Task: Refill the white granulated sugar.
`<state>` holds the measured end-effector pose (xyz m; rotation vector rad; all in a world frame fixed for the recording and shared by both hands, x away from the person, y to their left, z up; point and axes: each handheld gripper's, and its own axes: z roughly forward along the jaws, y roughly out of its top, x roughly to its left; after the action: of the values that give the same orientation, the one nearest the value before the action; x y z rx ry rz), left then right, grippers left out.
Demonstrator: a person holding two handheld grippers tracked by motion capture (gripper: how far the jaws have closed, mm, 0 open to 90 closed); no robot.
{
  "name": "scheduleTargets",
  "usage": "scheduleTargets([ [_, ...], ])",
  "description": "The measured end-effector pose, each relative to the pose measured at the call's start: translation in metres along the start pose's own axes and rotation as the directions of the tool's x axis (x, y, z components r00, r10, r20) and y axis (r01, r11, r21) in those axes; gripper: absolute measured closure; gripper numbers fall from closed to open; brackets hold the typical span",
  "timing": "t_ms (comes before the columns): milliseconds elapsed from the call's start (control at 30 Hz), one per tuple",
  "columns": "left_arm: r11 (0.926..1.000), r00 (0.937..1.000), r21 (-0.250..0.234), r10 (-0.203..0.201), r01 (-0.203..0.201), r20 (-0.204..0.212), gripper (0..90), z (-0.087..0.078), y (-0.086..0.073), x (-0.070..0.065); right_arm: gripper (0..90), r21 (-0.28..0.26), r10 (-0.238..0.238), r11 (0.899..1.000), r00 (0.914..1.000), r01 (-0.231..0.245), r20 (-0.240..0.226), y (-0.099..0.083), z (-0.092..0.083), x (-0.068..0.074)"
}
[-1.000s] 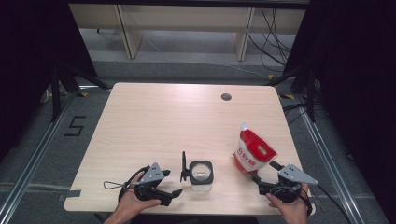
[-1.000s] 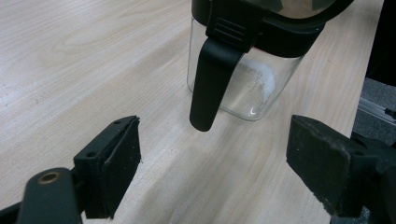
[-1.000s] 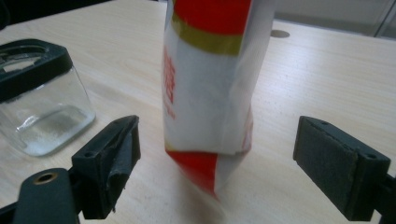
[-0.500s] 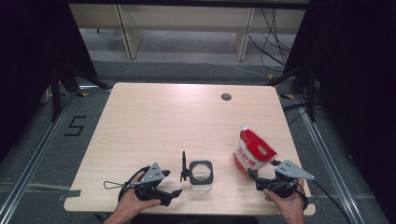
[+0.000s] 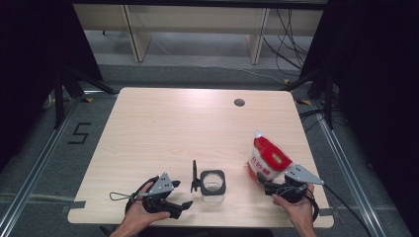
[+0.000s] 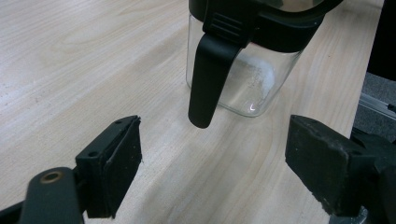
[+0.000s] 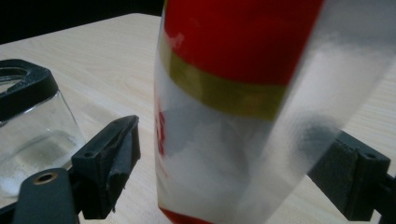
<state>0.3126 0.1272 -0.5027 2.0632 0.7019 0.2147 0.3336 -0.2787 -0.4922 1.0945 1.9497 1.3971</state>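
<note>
A square glass jar (image 5: pixel 213 184) with a black rim stands near the table's front edge, its black lid (image 5: pixel 194 176) flipped up on the left side. My left gripper (image 5: pixel 182 193) sits just left of it, open. In the left gripper view the jar (image 6: pixel 243 70) and its hanging black latch (image 6: pixel 208 79) lie a short way ahead of the gripper (image 6: pixel 212 161). A red and white pouch (image 5: pixel 267 158) of white grains stands upright at the right. My right gripper (image 5: pixel 265 184) is open, and the pouch (image 7: pixel 243 116) stands between its jaws (image 7: pixel 233 165).
The light wooden table (image 5: pixel 163 128) has a round cable hole (image 5: pixel 239 102) at the back right. The jar (image 7: pixel 28 126) appears at the left of the right gripper view. Black frames and shelving stand on the floor beyond the table.
My right gripper has slid a little forward and left, closing in around the base of the pouch. The left gripper, jar and pouch have stayed put.
</note>
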Motion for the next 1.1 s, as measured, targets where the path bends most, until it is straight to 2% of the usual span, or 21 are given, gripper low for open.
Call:
scheduleTargets([
  [67,1.0,1.0,-0.001,0.002,-0.002,-0.001,18.2,0.0,0.0,0.0,15.9,-0.003,0.013,1.0,0.9999,-0.013,0.003,0.0,0.001,0.001],
  [100,0.9997,0.9997,-0.004,0.023,-0.023,0.007,18.2,0.0,0.001,0.001,15.9,-0.022,-0.034,0.999,0.9994,0.034,0.007,0.0,0.005,-0.003],
  [133,0.9997,0.9997,-0.004,0.023,-0.023,0.007,18.2,0.0,0.001,0.001,15.9,-0.022,-0.034,0.999,0.9994,0.034,0.007,0.0,0.005,-0.003],
  [167,0.9997,0.9997,-0.003,0.024,-0.024,0.008,18.2,0.0,0.001,0.001,16.1,-0.033,-0.011,0.999,0.9999,0.011,0.002,-0.001,0.007,-0.002],
  [233,0.9997,0.9996,-0.002,0.026,-0.026,0.008,18.3,0.0,0.001,0.001,16.2,-0.032,-0.022,0.999,0.9997,0.022,0.001,-0.001,0.007,-0.003],
  [267,0.9997,0.9996,-0.002,0.026,-0.025,0.008,18.4,0.0,0.001,0.001,16.3,-0.023,0.024,0.999,0.9997,-0.024,0.002,-0.001,0.006,0.0],
  [300,0.9995,0.9996,-0.017,0.027,-0.027,-0.001,18.5,0.001,0.0,0.0,16.6,-0.053,-0.033,0.998,0.9994,0.033,-0.009,0.0,0.009,-0.005],
  [400,0.9996,0.9997,-0.011,0.026,-0.026,0.002,18.7,0.001,0.0,-0.001,17.7,-0.038,-0.009,0.999,0.9999,0.009,0.007,0.0,0.009,-0.004],
  [467,0.9999,1.0,-0.01,0.001,-0.001,0.003,18.7,0.001,0.0,-0.002,17.7,-0.057,0.003,0.998,1.0,-0.003,-0.006,-0.001,0.012,-0.004],
  [667,1.0,1.0,-0.008,0.003,-0.003,0.003,18.8,0.001,0.0,-0.002,17.7,-0.076,-0.034,0.997,0.9994,0.033,-0.007,0.001,0.017,-0.01],
  [700,0.9998,0.9998,0.006,0.02,-0.02,-0.005,18.8,0.001,0.0,-0.001,17.7,-0.087,-0.044,0.995,0.9989,0.042,-0.016,0.001,0.019,-0.011],
  [733,0.9997,0.9997,0.005,0.022,-0.022,-0.005,18.8,0.001,0.0,-0.001,18.1,-0.081,-0.019,0.997,0.9996,0.017,-0.02,0.0,0.018,-0.01],
  [767,0.9998,0.9998,-0.004,0.019,-0.019,-0.002,18.9,0.001,0.0,-0.001,18.7,-0.105,-0.022,0.994,0.9983,0.016,-0.054,0.0,0.022,-0.011],
  [800,0.999,0.999,-0.007,0.044,-0.044,0.001,18.9,0.001,0.0,0.0,18.7,-0.105,-0.022,0.994,0.9983,0.016,-0.054,0.0,0.022,-0.011],
  [833,0.9996,0.9996,-0.011,0.027,-0.027,0.005,18.9,0.001,0.0,-0.001,19.0,-0.121,-0.052,0.992,0.9972,0.045,-0.055,0.0,0.024,-0.012],
  [900,0.9998,0.9999,-0.011,0.013,-0.013,0.004,18.9,0.001,0.0,-0.002,19.3,-0.07,-0.046,0.997,0.9967,0.041,-0.067,-0.001,0.025,-0.01],
  [933,0.9991,0.9992,-0.015,0.04,-0.04,0.003,18.9,0.001,0.0,-0.001,19.5,-0.065,-0.022,0.998,0.9984,0.019,-0.053,-0.002,0.026,-0.009],
  [967,0.9994,0.9994,-0.009,0.035,-0.035,0.006,18.9,0.001,0.0,-0.001,19.6,-0.069,-0.045,0.997,0.9955,0.04,-0.084,-0.001,0.028,-0.012],
  [1000,0.9993,0.9993,-0.01,0.037,-0.037,0.004,18.9,0.001,0.0,-0.001,19.6,-0.069,-0.045,0.997,0.9955,0.04,-0.084,-0.001,0.028,-0.012],
  [1033,0.9992,0.9992,-0.011,0.039,-0.039,0.005,19.1,0.001,0.0,-0.001,22.9,-0.047,-0.003,0.999,0.9982,0.0,-0.06,-0.002,0.027,-0.01],
  [1100,0.9993,0.9993,-0.002,0.037,-0.037,0.003,19.2,0.001,0.001,-0.001,22.9,-0.077,-0.02,0.997,0.9975,0.014,-0.068,-0.003,0.03,-0.012],
])
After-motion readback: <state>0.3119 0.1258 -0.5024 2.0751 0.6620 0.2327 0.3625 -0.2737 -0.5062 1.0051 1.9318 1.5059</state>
